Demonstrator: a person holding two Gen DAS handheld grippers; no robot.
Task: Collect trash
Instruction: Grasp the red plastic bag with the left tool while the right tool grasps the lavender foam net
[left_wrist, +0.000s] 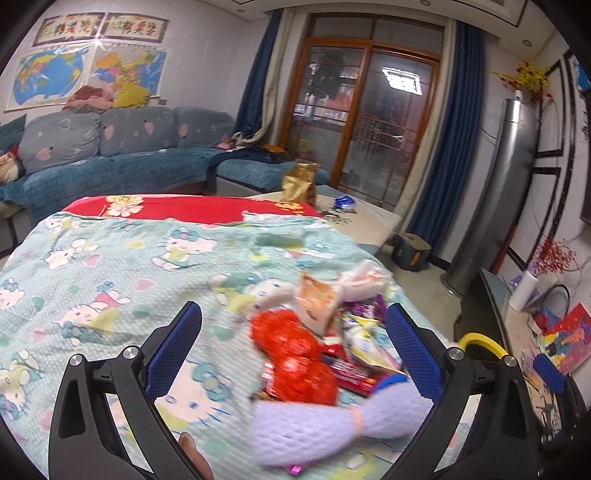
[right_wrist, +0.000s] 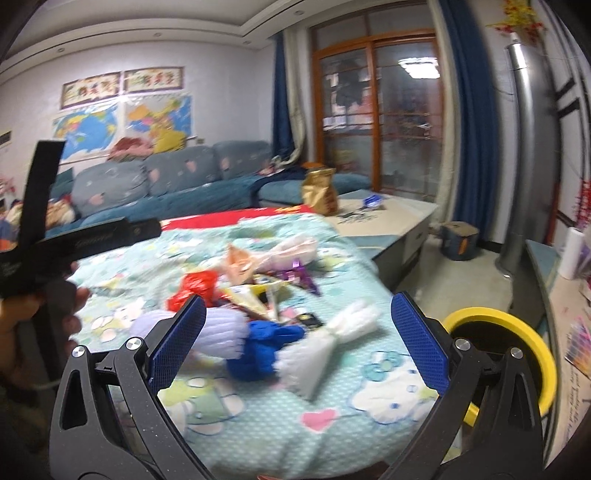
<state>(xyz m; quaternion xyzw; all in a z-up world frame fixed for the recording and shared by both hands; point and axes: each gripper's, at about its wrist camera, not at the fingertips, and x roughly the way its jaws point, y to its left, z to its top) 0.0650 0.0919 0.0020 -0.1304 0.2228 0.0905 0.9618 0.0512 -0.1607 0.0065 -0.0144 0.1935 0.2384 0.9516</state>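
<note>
A pile of trash lies on the cartoon-print cloth (left_wrist: 110, 266) covering the table. It holds a red mesh bag (left_wrist: 291, 354), a lilac foam net (left_wrist: 314, 428), an orange wrapper (left_wrist: 317, 299) and several snack wrappers (left_wrist: 354, 369). My left gripper (left_wrist: 293, 332) is open and empty, its fingers either side of the pile. In the right wrist view the pile shows the red bag (right_wrist: 195, 288), the lilac net (right_wrist: 218, 332), a blue foam net (right_wrist: 266, 347) and a white foam net (right_wrist: 332, 339). My right gripper (right_wrist: 297, 317) is open and empty above them.
A yellow-rimmed bin (right_wrist: 517, 332) stands right of the table; its rim shows in the left view (left_wrist: 480, 341). A gold bag (left_wrist: 299, 181) sits on the far tabletop. A blue sofa (left_wrist: 110, 155) is behind. The left gripper's body (right_wrist: 74, 240) is at the left.
</note>
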